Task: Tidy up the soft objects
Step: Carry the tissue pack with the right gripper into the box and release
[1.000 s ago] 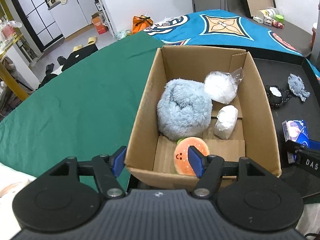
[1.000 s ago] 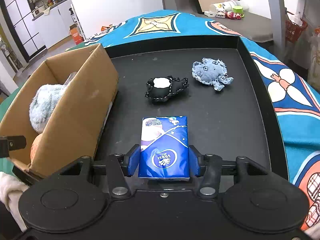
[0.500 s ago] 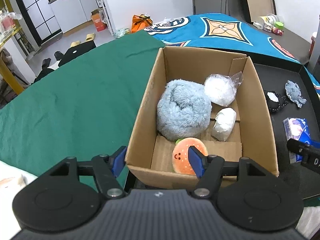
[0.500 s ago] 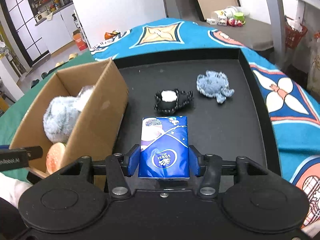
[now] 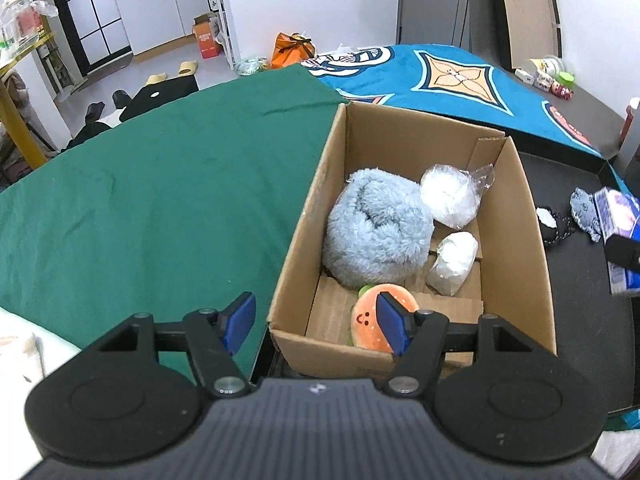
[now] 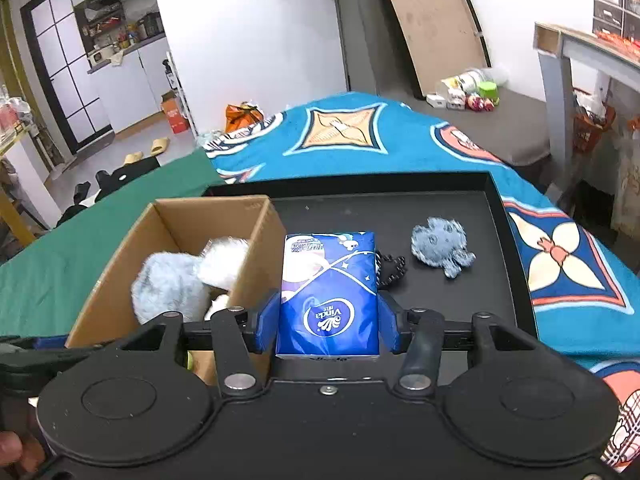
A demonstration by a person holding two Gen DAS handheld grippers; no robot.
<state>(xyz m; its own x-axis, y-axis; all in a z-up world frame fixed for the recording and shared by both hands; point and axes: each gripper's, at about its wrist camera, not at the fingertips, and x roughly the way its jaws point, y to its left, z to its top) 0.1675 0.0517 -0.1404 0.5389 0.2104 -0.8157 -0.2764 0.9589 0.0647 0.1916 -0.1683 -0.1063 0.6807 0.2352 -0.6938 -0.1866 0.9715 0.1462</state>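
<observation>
A: Tissue pack (image 6: pixel 328 296), blue, pinched square between the pads of the right gripper (image 6: pixel 327 326) and held up over the near edge of the black tray (image 6: pixel 508 216), just beside the cardboard box (image 6: pixel 256 256).

B: And the left gripper (image 5: pixel 316 322)?

A: Spread wide, nothing in it, straddling the box's near left corner.

B: So how far along are we?

A: Well on, I'd say. Nearest in the box sits an orange plush burger (image 5: pixel 370 318) with a smiley face, then a fluffy grey-blue ball (image 5: pixel 376 232), a small white bundle (image 5: pixel 454 264) and a white fluff bag (image 5: pixel 450 196) at the back. That's four packed.

B: What's left?

A: The pack in hand, likely bound for the box. Beyond it on the tray, a black pouch (image 6: pixel 390 268) half hidden behind the pack and a grey-blue plush (image 6: pixel 440 244) farther right. Three to go, by my count.

B: Any writing?

A: "Vinda" with a white crest on the pack's near end. The small print across its far end is too fine to read.
</observation>
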